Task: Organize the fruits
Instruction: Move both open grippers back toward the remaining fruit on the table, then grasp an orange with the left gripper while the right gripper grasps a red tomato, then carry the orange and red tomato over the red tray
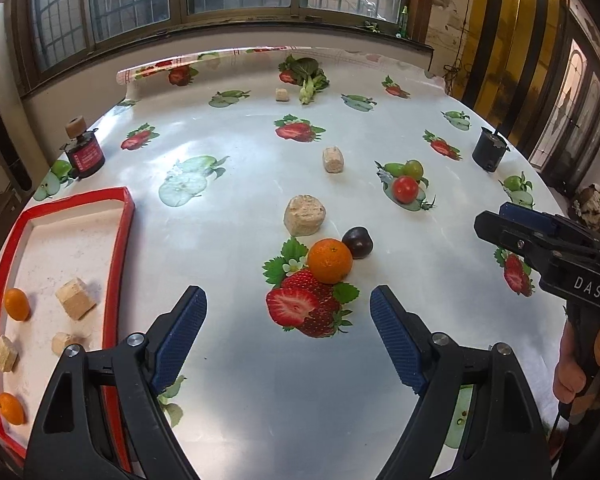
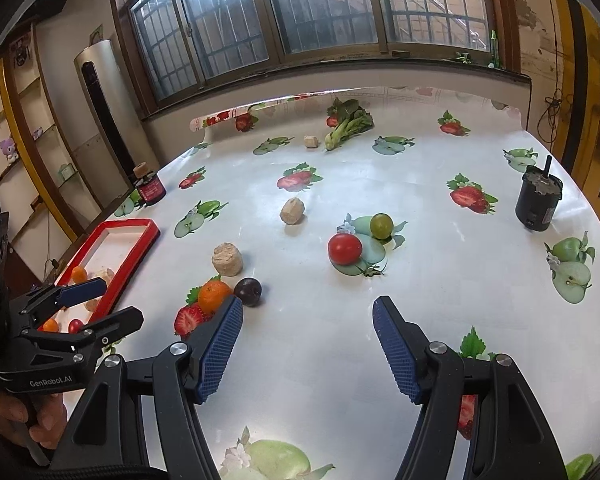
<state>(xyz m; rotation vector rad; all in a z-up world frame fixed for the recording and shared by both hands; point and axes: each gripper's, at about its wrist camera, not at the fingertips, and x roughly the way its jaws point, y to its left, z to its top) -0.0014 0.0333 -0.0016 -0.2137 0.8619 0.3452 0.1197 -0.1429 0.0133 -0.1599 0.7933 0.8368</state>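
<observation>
Partly sorted: tray (image 1: 120, 216) at left holds small oranges; orange (image 1: 330, 260), plum (image 1: 358, 242), tomato (image 1: 405, 189), grape (image 1: 414, 169) remain mid-frame. Left gripper (image 1: 288, 320) and right gripper (image 2: 308, 332) are both wide, empty.

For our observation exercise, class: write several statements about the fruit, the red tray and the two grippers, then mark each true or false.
1. The orange touches the dark plum. True.
2. The left gripper is shut on the orange. False: its jaws stand open and empty.
3. The red tray already holds small oranges. True.
4. The red tomato lies in the tray. False: it lies on the tablecloth beside a green grape.
5. The right gripper holds the plum. False: it is open and empty.
</observation>
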